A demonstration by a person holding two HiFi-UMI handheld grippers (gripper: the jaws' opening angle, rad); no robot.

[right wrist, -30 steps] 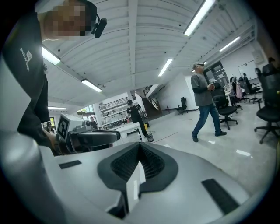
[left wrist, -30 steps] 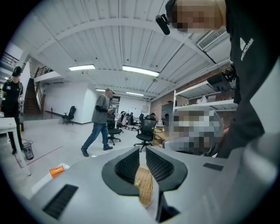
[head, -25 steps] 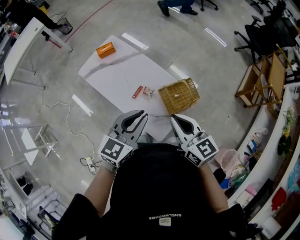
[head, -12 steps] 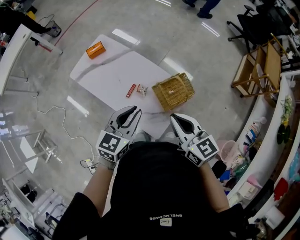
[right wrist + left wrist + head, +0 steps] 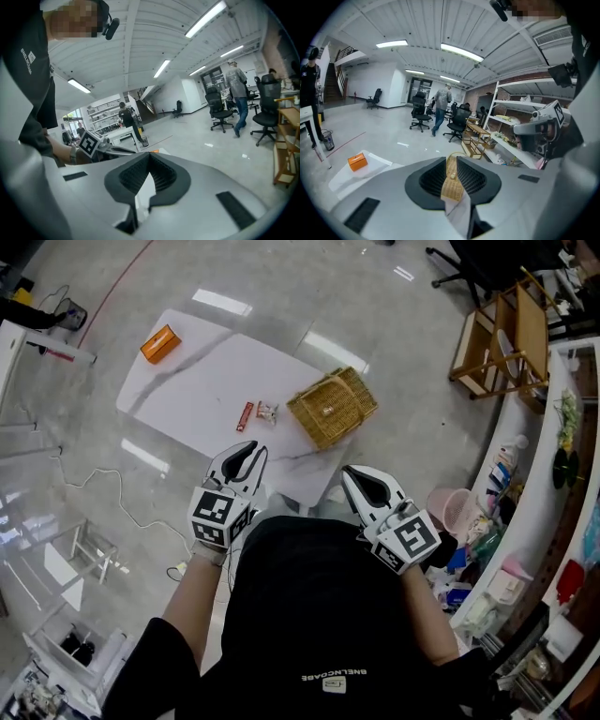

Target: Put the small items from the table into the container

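Short of the table [image 5: 202, 371], your left gripper [image 5: 247, 446] is barely apart, right gripper [image 5: 349, 472] closed, both empty; open and reach far to the red packet [image 5: 246, 416].

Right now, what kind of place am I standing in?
Probably an open-plan office or lab workspace: rolling office chairs stand out on the floor, open shelving racks hold supplies along one side, and long strip lights run across the ceiling.

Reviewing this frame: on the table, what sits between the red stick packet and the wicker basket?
A small crinkled wrapper lies there, close beside the red stick packet and apart from the wicker basket. The head view shows it.
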